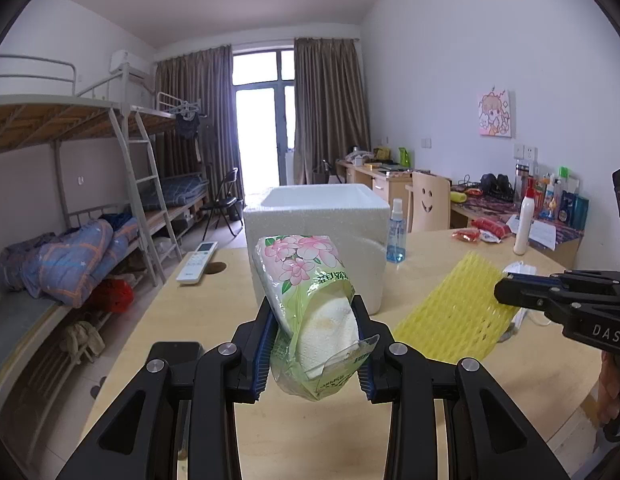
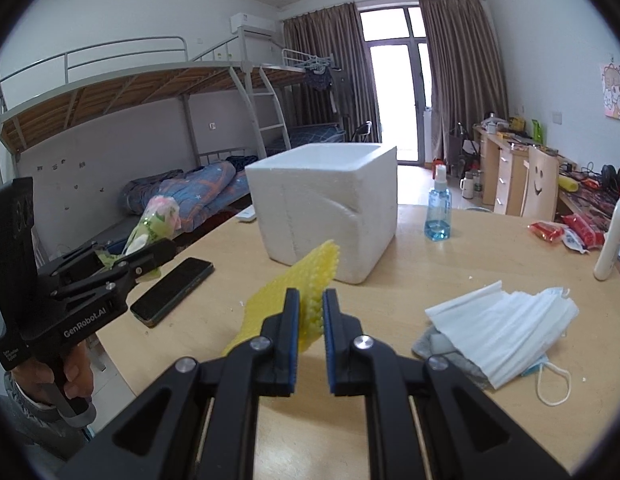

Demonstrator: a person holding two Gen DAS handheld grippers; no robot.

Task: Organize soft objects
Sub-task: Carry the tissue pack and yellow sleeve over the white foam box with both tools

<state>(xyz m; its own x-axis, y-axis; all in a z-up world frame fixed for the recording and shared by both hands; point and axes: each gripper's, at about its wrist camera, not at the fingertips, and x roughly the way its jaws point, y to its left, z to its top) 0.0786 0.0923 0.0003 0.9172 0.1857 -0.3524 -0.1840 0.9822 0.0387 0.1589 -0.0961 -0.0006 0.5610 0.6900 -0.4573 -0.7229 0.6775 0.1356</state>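
Left wrist, tissue pack [image 1: 305, 280] gripped, foam box [image 1: 322, 232]

Tissue pack [image 1: 305, 280] glossy plastic; foam net [image 2: 305, 280] yellow, bumpy; box [image 2: 326, 204] white rough styrofoam; table [image 2: 390, 280] matt wood.

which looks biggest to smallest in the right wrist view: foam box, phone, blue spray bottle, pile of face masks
1. foam box
2. pile of face masks, though it lies nearer the camera
3. phone
4. blue spray bottle, farthest back
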